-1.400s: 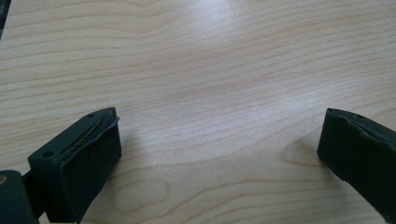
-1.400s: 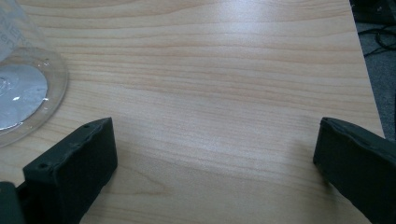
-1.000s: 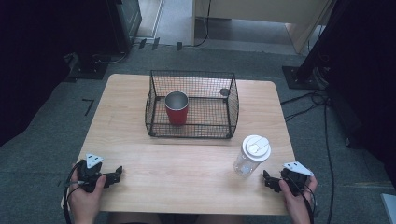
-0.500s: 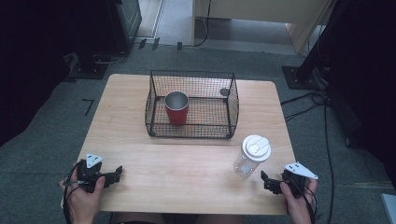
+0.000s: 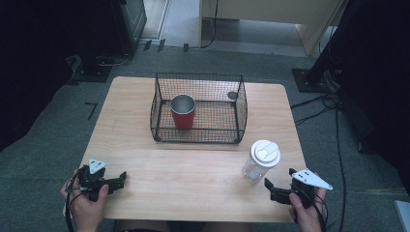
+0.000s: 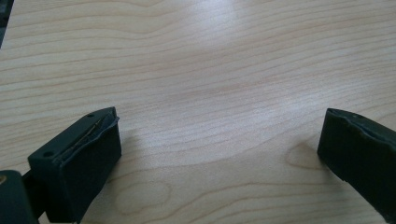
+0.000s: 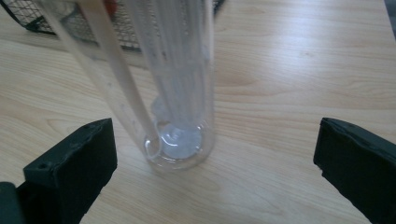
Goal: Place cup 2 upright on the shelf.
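The right gripper (image 5: pixel 273 188) is held low at the near right corner of the pale wooden table (image 5: pixel 193 169), its jaws spread wide with nothing between the pads. Just ahead of it, apart from both jaws, stands the clear plastic tumbler with a white lid (image 5: pixel 261 162); in the right gripper view the tumbler's base (image 7: pixel 177 144) is seen upright on the wood, nearer the left-hand jaw than the other. Beyond the tumbler, at the middle of the table's far half, a black wire basket (image 5: pixel 239 108) is set, and a red metal cup (image 5: pixel 183 111) is seen upright inside it, toward its left side. The left gripper (image 5: pixel 118 180) is held at the near left corner, well apart from the tumbler, its jaws likewise wide over bare wood.
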`<state>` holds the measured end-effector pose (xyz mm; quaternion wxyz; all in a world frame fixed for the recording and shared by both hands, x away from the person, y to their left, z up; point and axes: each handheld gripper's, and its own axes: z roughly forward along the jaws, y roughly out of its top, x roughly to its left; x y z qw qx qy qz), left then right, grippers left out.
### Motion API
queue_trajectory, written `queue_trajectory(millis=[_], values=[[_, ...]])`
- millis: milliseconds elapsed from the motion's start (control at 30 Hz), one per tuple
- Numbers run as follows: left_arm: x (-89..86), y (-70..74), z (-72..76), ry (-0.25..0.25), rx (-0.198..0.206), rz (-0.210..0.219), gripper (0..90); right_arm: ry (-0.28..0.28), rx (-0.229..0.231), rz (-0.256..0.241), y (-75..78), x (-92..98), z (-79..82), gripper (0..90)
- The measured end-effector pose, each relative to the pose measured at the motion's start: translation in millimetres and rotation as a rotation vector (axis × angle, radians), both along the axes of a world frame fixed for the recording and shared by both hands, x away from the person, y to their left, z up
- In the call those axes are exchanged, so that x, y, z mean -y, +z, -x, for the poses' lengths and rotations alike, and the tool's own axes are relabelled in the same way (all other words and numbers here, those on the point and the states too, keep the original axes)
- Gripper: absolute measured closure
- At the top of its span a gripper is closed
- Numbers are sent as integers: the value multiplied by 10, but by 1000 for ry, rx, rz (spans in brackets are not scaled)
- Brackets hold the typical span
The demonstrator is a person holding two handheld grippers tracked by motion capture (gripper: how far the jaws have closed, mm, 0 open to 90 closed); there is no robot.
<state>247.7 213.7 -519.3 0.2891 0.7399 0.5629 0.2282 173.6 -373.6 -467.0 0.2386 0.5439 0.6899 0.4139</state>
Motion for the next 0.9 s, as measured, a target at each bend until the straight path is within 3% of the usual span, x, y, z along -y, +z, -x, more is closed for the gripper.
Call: queue_trajectory(millis=[200, 400, 900], values=[[0, 0, 0, 0, 0, 0, 0, 30, 23, -27, 62, -172, -15, 0], [1, -1, 0, 1, 1, 0, 0, 36, 44, -21, 76, -328, -93, 0], [-1, 0, -1, -1, 0, 0, 0, -90, 66, -9, 71, -505, -236, 109]])
